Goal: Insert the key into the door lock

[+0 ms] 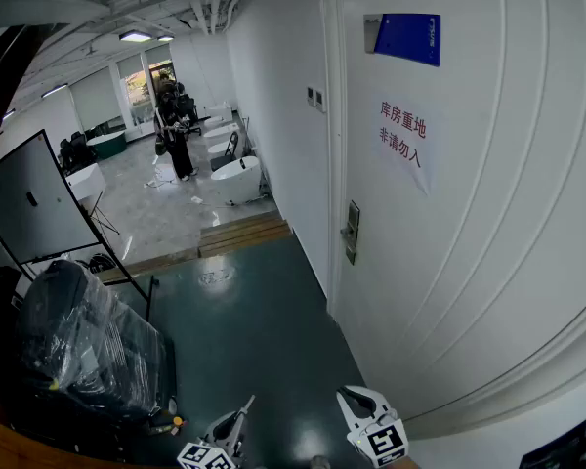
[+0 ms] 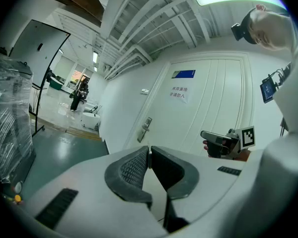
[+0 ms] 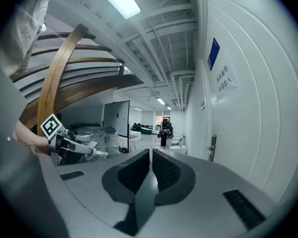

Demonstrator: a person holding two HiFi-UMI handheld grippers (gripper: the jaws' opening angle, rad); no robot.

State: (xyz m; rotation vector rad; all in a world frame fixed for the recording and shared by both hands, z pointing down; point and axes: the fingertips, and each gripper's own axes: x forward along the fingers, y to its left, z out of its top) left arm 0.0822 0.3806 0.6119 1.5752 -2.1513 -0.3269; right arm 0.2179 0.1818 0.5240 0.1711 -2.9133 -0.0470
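Key (image 2: 149,155): seemingly the thin sliver clamped edge-on in the left gripper (image 1: 242,416) fingers.
Door lock (image 1: 352,231): ahead, well apart, almost in line with the key.
Right gripper (image 1: 361,401): fingers together, empty, below the lock.

Grippers (image 1: 246,406) (image 1: 356,396) white, black ribbed pads (image 2: 134,170), b/w marker cubes (image 1: 384,443).

Plastic-wrapped bundle (image 1: 78,340) beside dark board (image 1: 29,208) — person (image 1: 176,140) far off.
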